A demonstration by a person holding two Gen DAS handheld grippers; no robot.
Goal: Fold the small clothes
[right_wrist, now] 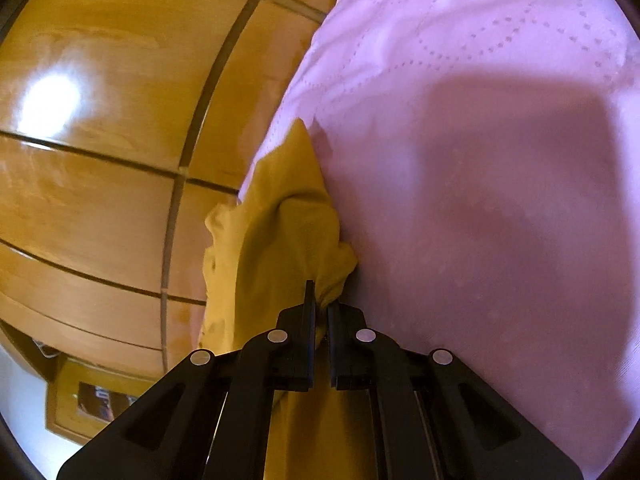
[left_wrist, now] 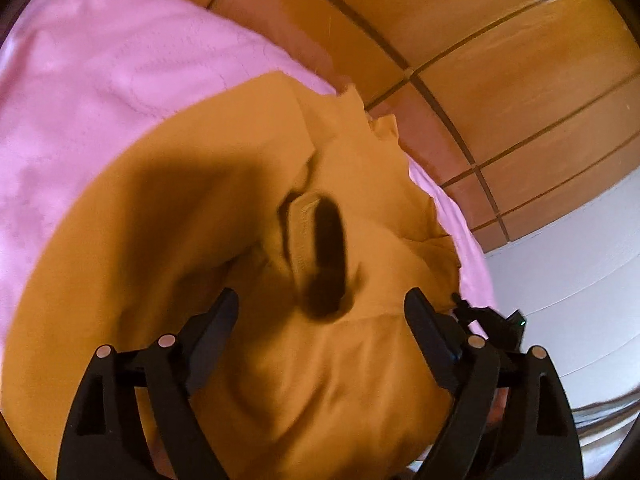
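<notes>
A mustard-yellow garment [left_wrist: 208, 208] lies crumpled on a pink quilted bedspread [left_wrist: 92, 80]. Its neck opening with a label [left_wrist: 320, 248] faces up in the left wrist view. My left gripper [left_wrist: 322, 308] is open, hovering just above the garment near the neck opening, holding nothing. In the right wrist view my right gripper [right_wrist: 320, 304] is shut on a bunched edge of the yellow garment [right_wrist: 276, 232], which hangs at the side of the pink bedspread [right_wrist: 480, 200]. The right gripper's tip also shows in the left wrist view [left_wrist: 492, 324].
A wooden wardrobe with panel doors [left_wrist: 500, 60] stands beside the bed and also shows in the right wrist view [right_wrist: 100, 140]. A white wall [left_wrist: 580, 280] is at the right. A small wooden framed object [right_wrist: 92, 400] sits low at the left.
</notes>
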